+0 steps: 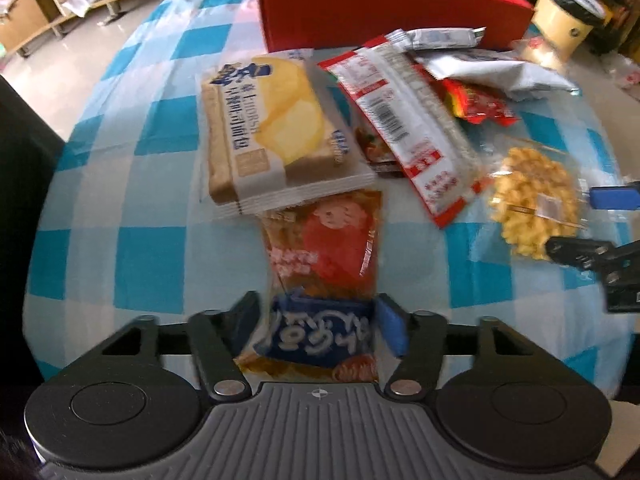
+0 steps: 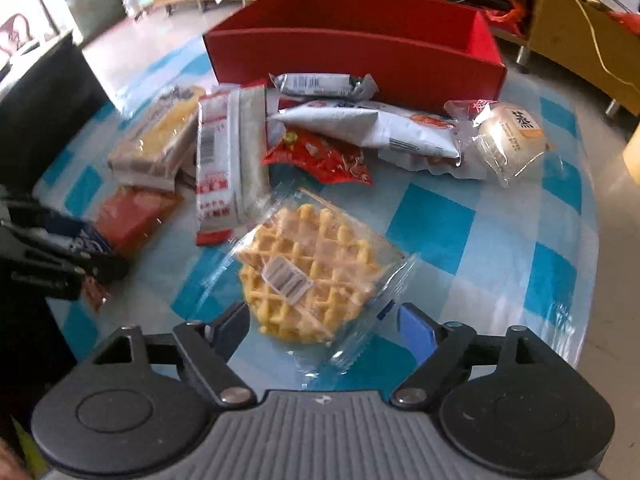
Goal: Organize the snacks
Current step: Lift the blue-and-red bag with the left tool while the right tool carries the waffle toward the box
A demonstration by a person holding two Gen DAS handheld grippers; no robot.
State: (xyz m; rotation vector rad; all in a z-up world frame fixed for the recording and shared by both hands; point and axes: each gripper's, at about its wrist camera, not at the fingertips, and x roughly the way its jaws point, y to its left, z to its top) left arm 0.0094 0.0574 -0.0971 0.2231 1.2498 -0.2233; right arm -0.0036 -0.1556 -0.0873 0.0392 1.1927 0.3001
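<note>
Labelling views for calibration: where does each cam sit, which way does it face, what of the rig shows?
Left wrist: on the left gripper, angled steeply down at the orange-and-blue packet between its fingers; the right gripper's tips show at right.
Right wrist: on the right gripper, angled down at the wrapped waffle; the left gripper shows at left.
Shared: red box, checked cloth, the snack pile.

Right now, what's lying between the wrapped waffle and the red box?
In the right wrist view, a red crinkled snack packet and a white pouch lie between the waffle and the red box, with a small white bar against the box.
</note>
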